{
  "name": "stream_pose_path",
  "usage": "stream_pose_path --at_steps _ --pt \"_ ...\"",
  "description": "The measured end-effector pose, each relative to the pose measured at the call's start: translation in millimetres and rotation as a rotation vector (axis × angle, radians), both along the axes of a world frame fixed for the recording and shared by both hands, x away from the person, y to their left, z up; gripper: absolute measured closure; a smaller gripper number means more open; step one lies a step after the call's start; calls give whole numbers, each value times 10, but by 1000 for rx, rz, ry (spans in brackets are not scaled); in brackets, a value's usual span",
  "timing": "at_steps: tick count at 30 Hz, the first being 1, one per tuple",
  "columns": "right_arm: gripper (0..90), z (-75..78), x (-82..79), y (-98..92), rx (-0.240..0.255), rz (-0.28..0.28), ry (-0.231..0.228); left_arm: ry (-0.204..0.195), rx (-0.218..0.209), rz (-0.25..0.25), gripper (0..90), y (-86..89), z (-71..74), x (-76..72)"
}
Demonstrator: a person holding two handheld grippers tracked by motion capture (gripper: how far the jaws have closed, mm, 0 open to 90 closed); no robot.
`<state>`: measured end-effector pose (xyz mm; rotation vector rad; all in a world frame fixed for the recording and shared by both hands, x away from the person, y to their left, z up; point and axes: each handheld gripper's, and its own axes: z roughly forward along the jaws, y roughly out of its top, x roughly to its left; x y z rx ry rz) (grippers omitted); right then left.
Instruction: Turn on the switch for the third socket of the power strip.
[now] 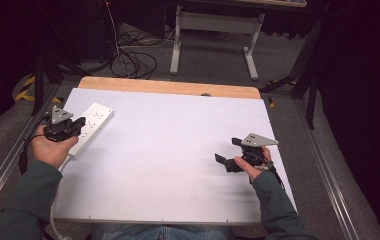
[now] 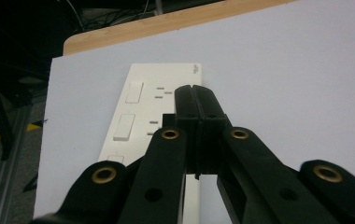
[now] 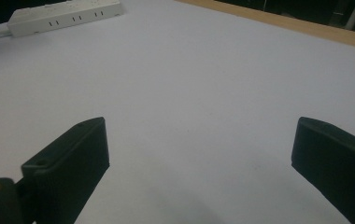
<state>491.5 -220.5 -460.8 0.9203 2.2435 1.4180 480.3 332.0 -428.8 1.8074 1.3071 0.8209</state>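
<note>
A white sheet is covering the surface (image 1: pixel 178 165), with a bare wooden strip left showing along the far edge and dark floor and cables lying beyond it. The power strip (image 1: pixel 92 126) is lying near the far left corner, slanted, its cord being led off the left edge. The left hand-held gripper (image 1: pixel 79 123) is being held over the strip with its jaws pressed fully together, nothing between them; seen in the left gripper view, the tips are poised just above the socket row, beside the switches (image 2: pixel 128 109). If a switch is being aimed at, the closed tips are best brought straight down onto one rocker, so that the strip is not being pushed toward the nearby left edge. The right hand-held gripper (image 1: pixel 226 154) is being held near the right edge, jaws spread wide and empty. The broad middle is being left free for moving.
</note>
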Motion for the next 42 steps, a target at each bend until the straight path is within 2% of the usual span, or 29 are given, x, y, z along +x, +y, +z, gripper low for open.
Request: stream_pose_path --at_steps 6,9,12,16,23,27,34,42 --pt "46 15 0 -7 2 -2 -8 -11 -39 -28 900 -13 -9 -153" --pt "46 15 1 -1 5 -1 -7 -25 -91 -43 900 -27 28 -227" --pt "47 7 6 1 -4 1 -4 -37 -108 -47 900 -39 42 -291" --pt "47 13 4 0 3 -1 -6 -29 -106 -42 900 -34 16 -344" --pt "46 16 3 0 2 0 -8 -51 -89 -49 900 -16 38 -457" --pt "46 22 -2 0 7 0 -8 -56 -106 -56 900 -6 41 -513" --pt "46 30 -23 -16 4 -9 -7 -90 -139 -75 900 -19 35 -609" --pt "46 37 -40 -36 1 -15 -9 -109 -145 -83 900 -54 30 -593"
